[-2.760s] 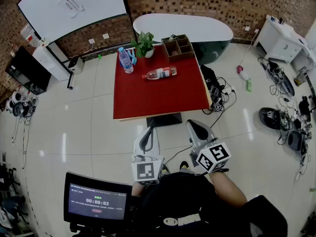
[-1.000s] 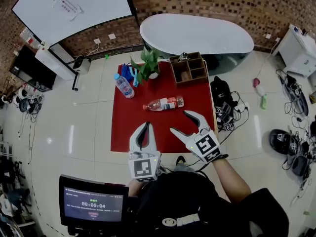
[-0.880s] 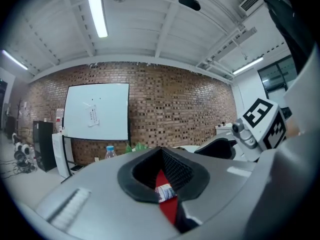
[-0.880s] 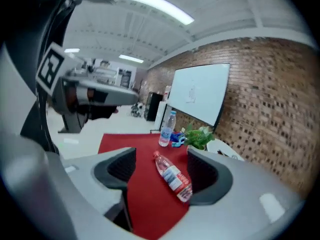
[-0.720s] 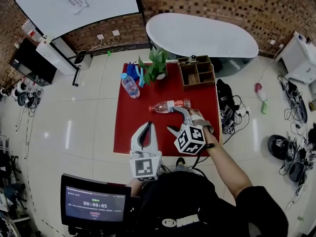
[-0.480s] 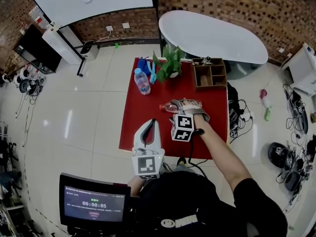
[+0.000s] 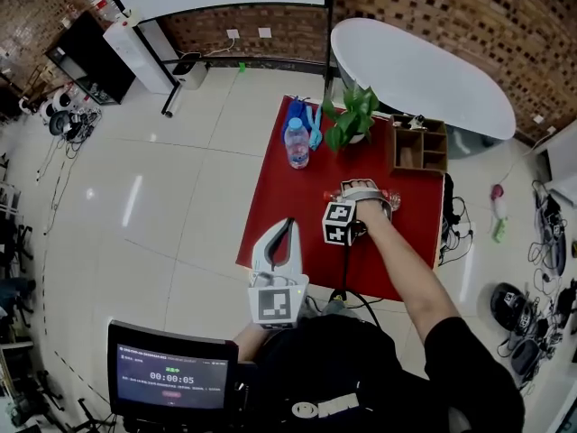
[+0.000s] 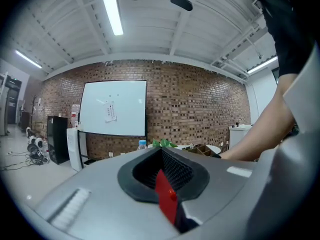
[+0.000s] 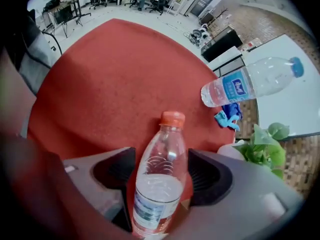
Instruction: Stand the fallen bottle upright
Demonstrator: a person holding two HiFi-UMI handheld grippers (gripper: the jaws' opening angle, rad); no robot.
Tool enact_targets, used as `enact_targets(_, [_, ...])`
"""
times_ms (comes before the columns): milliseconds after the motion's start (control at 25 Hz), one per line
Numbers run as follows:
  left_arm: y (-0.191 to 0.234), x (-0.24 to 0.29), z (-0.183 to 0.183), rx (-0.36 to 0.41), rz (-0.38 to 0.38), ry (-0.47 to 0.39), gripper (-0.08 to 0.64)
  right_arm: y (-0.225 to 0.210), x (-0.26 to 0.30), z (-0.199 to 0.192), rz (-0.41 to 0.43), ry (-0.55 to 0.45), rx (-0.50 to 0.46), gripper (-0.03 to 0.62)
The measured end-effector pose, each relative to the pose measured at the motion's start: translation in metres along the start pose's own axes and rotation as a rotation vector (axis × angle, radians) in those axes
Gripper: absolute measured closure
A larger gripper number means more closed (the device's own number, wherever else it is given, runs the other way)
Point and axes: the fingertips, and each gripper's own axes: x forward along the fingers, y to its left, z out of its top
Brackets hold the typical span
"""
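At the near edge of the red table, the left gripper hangs roughly level with its jaws together and nothing between them. It looks idle, with no part in the work judging by how it sits.

Further in, about midway across the cloth and towards the right edge, the right gripper points steeply down over the fallen bottle. The bottle lies on its side, clear plastic and partly filled, and its orange cap points towards the left edge. The claw has just been opening and now stands wide, one pad on each side of the bottle's body. The pads straddle it, but I see no pressure on the plastic yet.

By my reading, the step in hand is the reach and the lining-up for the grasp; the bottle has not been lifted or turned. The next move calls for closing squarely on the body. After that the wrist has to swing the cap end upward and set the base flat on the cloth before letting go. Water inside will shift as it tips, so a firm hold seems wise.

Beyond that, near the far edge, an upright bottle with a blue cap stands beside a small blue object. A potted plant stands to its right, and a wooden organiser fills the far right corner. All are well apart from the fallen one.
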Motion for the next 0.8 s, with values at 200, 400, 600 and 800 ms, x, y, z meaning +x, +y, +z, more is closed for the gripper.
enact_targets(200, [0.008, 0.000, -0.005, -0.016, 0.004, -0.003, 0.552, -0.010, -0.001, 0.002, -0.039, -0.020, 0.044, 0.292])
enact_targets(400, [0.004, -0.001, -0.002, -0.005, -0.020, -0.007, 0.552, -0.041, -0.056, 0.003, -0.133, -0.255, 0.330, 0.295])
enact_targets(600, [-0.016, 0.005, 0.002, -0.007, -0.068, -0.018, 0.552, -0.072, -0.131, -0.033, -0.249, -0.630, 0.831, 0.295])
enact_targets(800, [-0.034, 0.013, 0.011, 0.013, -0.118, -0.025, 0.552, -0.063, -0.147, -0.069, -0.322, -0.813, 1.082, 0.295])
